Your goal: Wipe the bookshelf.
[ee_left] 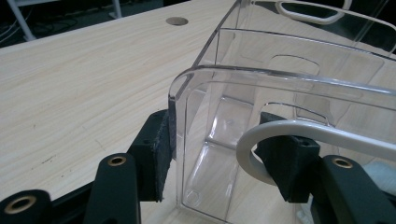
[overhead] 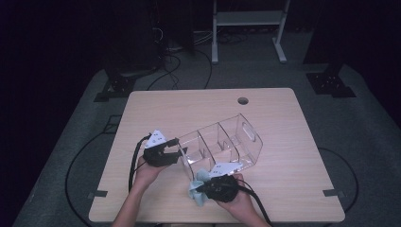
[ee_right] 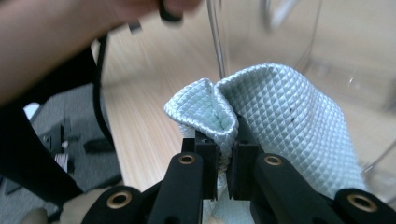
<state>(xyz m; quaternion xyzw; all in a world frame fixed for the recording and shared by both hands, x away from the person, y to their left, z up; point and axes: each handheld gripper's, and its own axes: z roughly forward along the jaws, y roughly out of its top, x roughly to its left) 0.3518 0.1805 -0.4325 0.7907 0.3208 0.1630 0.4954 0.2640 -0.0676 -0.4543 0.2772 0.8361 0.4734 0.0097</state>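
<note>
Seemingly empty clear organizer (overhead: pixel 222 142), wall between left jaws; right jaws clamped on cloth (ee_right: pixel 280 116).

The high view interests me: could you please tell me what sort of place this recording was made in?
Probably a lab or recording studio, not a home: a bare light wooden table with a cable hole stands on grey carpet, black cables trail across the floor, and a white metal stand sits in the dark background.

Pale blue diamond-quilted cloth (ee_right: pixel 285 116), clear plastic organiser (overhead: pixel 222 139) with seemingly white-rimmed handles, light woodgrain table (overhead: pixel 283 118)
</note>
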